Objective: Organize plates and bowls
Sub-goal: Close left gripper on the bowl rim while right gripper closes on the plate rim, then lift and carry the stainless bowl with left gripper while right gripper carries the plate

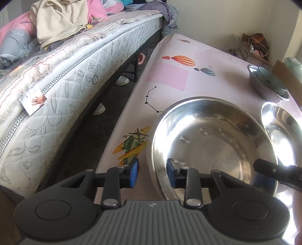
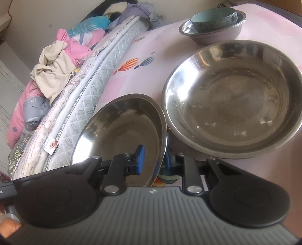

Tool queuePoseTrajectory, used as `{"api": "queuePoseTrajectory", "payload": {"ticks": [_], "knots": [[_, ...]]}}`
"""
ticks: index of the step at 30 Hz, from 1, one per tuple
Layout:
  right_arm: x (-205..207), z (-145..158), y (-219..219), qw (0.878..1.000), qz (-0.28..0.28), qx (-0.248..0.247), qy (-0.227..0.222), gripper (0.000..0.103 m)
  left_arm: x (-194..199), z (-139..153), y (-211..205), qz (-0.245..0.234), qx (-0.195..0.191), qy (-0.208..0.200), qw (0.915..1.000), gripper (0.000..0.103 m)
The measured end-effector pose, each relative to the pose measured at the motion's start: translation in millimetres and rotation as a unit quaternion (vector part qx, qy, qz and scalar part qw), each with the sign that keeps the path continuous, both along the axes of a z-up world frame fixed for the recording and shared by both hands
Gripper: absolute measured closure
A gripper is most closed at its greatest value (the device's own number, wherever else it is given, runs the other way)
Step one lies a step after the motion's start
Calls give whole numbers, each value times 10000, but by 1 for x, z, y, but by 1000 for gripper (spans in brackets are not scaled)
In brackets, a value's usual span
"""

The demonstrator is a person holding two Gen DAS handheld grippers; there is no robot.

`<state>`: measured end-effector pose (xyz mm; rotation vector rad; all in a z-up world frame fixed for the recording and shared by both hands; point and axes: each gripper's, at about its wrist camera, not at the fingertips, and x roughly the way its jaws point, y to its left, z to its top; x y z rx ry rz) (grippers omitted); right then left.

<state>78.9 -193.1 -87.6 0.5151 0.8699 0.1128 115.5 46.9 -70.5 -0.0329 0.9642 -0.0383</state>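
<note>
The left claw (image 1: 152,174) reaches low over the desk (image 1: 169,75), its jaws parted across the near rim of a steel plate (image 1: 211,147), one pad outside, one inside, not pinching. The right claw (image 2: 156,160) straddles the same plate's (image 2: 120,130) opposite rim; whether it grips is hard to tell. A second steel plate (image 2: 234,98) sits just beside it. Farther back, a steel bowl (image 2: 213,30) holds a pale blue bowl (image 2: 213,17). A bed (image 1: 56,94) runs alongside.
</note>
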Motion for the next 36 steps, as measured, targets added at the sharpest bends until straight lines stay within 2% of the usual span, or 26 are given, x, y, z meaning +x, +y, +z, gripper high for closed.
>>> {"api": "queuePoseTrajectory", "payload": {"ticks": [3,10,18,22,36], "knots": [[5,-3,2,10000,12,-1,48,86,0,-1,-1,-48,-50,4,10000,80],[8,-7,1,9999,24,71,127,94,-3,-1,5,22,-200,-23,9998,79],[7,-9,0,9998,16,130,151,94,-3,0,0,-74,-99,-61,9999,78],[1,-8,-5,9996,21,181,194,94,-7,1,5,-84,-278,18,9996,79],[-28,-5,-4,9993,171,138,304,94,-40,4,12,-218,-435,205,9986,79]]}}
